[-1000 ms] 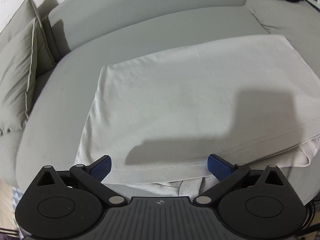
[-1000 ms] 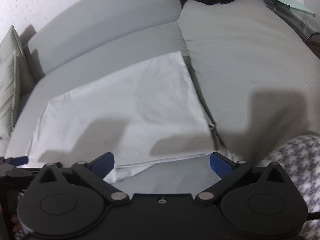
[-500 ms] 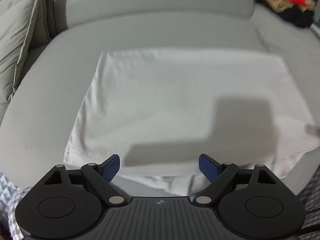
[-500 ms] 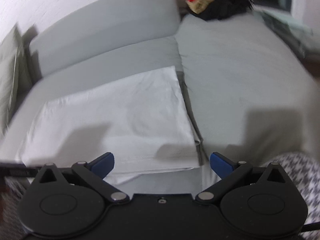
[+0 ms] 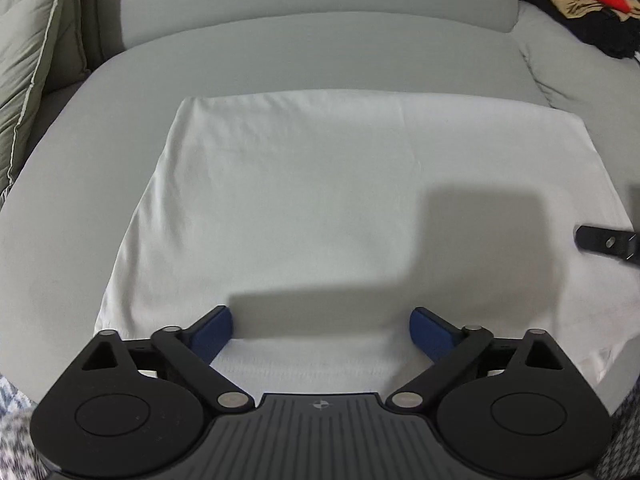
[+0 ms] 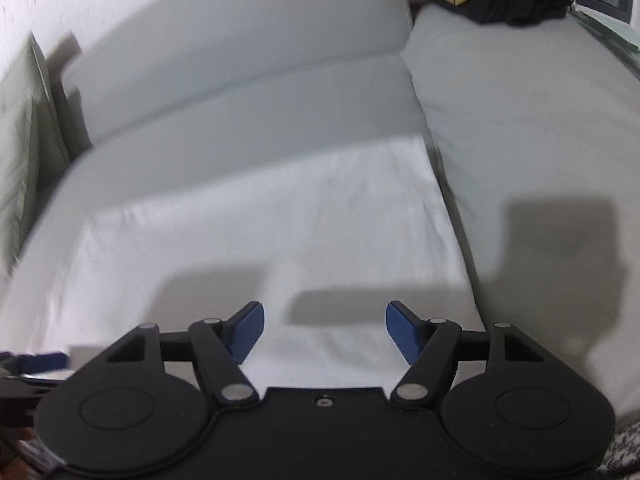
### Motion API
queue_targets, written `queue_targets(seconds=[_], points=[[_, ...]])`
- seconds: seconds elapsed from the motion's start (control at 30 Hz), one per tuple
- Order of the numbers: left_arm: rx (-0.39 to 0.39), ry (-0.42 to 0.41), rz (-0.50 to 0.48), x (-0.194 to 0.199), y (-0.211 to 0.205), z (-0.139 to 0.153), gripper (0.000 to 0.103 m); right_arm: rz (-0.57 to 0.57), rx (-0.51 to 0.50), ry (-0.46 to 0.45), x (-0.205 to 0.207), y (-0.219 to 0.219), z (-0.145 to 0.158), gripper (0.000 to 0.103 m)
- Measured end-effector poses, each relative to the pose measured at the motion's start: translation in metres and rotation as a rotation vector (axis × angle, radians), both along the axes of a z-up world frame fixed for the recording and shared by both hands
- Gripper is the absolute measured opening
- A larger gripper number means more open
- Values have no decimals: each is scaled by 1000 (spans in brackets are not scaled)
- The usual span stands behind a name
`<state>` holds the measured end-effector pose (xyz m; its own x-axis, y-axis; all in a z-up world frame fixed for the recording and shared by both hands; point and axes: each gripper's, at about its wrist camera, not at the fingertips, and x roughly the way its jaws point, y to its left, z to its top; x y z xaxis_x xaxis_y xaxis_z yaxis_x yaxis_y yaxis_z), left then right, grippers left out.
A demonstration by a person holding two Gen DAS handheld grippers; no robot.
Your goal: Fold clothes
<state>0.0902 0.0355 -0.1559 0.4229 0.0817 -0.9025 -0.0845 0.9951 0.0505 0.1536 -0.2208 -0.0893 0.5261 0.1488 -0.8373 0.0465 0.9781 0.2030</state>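
A white folded garment (image 5: 340, 200) lies flat on the grey sofa seat (image 5: 280, 56). My left gripper (image 5: 321, 330) hovers over the garment's near edge; its jaws are opening, wide apart, nothing pressed between the blue pads (image 5: 212, 334). In the right wrist view the same garment (image 6: 280, 220) fills the middle, its right edge along the seam between cushions. My right gripper (image 6: 324, 330) is above the near right part of the cloth; its jaws are closing, pads apart over the fabric and not pinching it. A black part of the right gripper (image 5: 608, 242) shows at the left view's right edge.
A pile of red, tan and black clothes (image 5: 580, 4) sits at the back right of the sofa. A grey-green pillow (image 5: 28, 60) leans at the left end. A houndstooth-patterned cloth (image 6: 624, 452) shows at the lower right corner. The right cushion (image 6: 540, 120) is bare.
Both grippers moved in over the garment's near edge. The right jaws narrowed from wide open. The left jaws narrowed slightly, then widened again. The garment itself lies as before.
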Motion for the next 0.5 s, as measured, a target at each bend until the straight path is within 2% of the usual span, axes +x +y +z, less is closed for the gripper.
queue_targets(seconds=[0.13, 0.2, 0.27, 0.33, 0.5], points=[[-16, -14, -8, -28, -4, 6, 100, 39, -70, -25, -37, 4, -3, 67], [-43, 21, -19, -41, -5, 6, 100, 49, -62, -17, -61, 1, 1, 67], [-66, 53, -16, -54, -5, 6, 94, 58, -40, -8, -84, -6, 8, 67], [-48, 18, -14, -62, -7, 15, 94, 14, 81, 12, -100, -22, 16, 66], [-29, -84, -19, -63, -12, 42, 96, -190, 491, -16, -111, -68, 21, 67]])
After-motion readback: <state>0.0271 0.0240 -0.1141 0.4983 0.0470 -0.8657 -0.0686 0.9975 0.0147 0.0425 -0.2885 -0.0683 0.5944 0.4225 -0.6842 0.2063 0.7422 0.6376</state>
